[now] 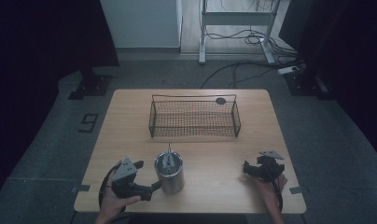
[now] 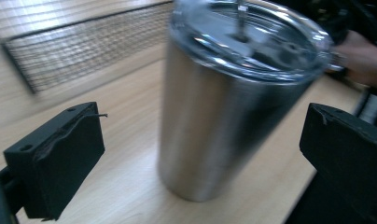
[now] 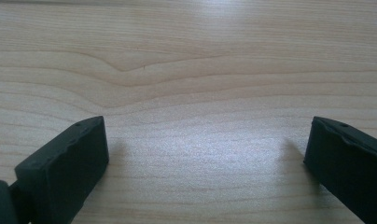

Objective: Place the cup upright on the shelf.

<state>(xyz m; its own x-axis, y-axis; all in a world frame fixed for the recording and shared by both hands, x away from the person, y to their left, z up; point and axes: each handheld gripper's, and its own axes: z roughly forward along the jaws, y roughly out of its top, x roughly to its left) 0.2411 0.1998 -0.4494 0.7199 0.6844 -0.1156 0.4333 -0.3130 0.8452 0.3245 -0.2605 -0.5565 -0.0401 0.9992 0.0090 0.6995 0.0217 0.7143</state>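
A steel tumbler with a clear lid and a metal straw stands upright near the table's front edge, left of centre. My left gripper sits just left of it, open, its jaws pointing at the cup. In the left gripper view the tumbler stands between and just beyond the two wide-apart jaws, untouched. My right gripper rests at the front right of the table, open. Bare wood lies between its jaws in the right gripper view.
A black wire basket stands at the middle back of the wooden table, with a small dark round thing behind its far right corner. Dark curtains, a desk frame and cables lie beyond.
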